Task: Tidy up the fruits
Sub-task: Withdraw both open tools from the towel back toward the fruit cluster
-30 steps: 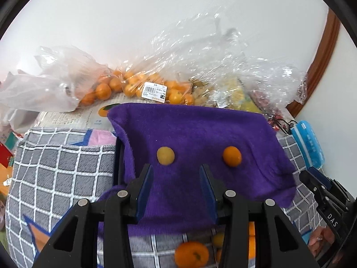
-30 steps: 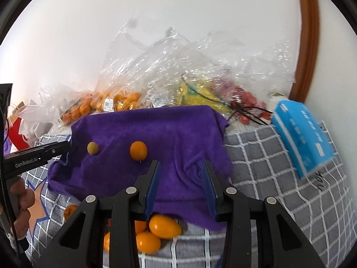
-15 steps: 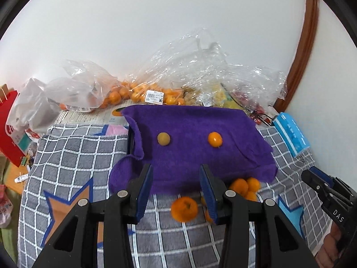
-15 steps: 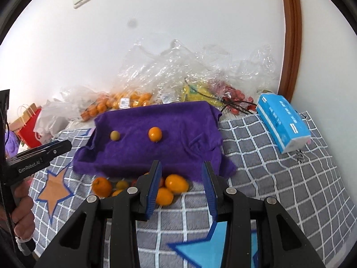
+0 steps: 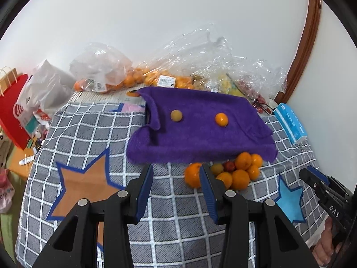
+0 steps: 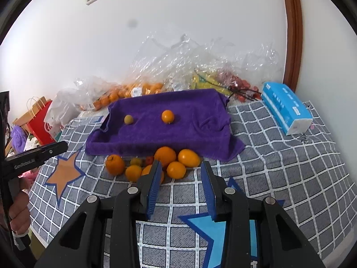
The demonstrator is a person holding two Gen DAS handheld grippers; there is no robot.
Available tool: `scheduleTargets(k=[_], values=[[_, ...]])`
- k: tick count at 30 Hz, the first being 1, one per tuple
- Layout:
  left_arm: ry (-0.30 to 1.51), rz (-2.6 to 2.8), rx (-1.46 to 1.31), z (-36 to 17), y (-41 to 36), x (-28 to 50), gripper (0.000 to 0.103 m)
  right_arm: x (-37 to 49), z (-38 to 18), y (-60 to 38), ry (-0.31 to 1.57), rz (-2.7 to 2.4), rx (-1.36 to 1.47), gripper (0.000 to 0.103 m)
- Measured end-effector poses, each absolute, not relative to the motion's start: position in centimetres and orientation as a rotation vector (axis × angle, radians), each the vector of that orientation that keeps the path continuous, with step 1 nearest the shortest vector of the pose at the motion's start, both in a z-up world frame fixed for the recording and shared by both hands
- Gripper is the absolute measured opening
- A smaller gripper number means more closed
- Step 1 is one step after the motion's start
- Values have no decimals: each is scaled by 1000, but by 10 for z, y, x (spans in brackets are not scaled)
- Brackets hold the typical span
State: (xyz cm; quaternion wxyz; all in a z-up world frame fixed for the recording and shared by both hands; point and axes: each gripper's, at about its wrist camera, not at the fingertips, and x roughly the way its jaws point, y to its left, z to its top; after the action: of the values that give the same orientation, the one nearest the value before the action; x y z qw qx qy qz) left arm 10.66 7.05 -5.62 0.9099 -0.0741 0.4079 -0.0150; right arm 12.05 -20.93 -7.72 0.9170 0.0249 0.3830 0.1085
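The left tongs [image 5: 176,176] and right tongs [image 6: 180,174] both stand apart and empty above the checked cloth [image 6: 290,167]; the loose fruit pile [image 6: 156,163] sits just ahead against the purple towel [image 6: 178,131], with two small fruits [image 6: 167,116] on top. A careless nudge could roll the round fruit off the cloth; a hard squeeze could bruise it.

Both views are evenly, softly lit — glare is caught on the plastic bags [image 5: 200,67], edges heavily bent and vignetted.

Orange fruits [image 6: 165,156] (one red) heap at the purple towel's [image 6: 196,120] six o'clock edge; two sit on top.
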Motion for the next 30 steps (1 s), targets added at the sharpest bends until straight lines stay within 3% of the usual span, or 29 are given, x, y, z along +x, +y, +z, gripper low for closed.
scheduleTargets(k=[11, 18, 30], values=[[864, -35, -195, -71, 78, 98, 41, 110, -85, -197, 751, 229, -2, 36], [885, -44, -219, -84, 84, 102, 47, 116, -96, -189, 779, 239, -24, 31], [939, -78, -271, -110, 91, 118, 48, 138, -118, -185, 825, 219, -29, 25]])
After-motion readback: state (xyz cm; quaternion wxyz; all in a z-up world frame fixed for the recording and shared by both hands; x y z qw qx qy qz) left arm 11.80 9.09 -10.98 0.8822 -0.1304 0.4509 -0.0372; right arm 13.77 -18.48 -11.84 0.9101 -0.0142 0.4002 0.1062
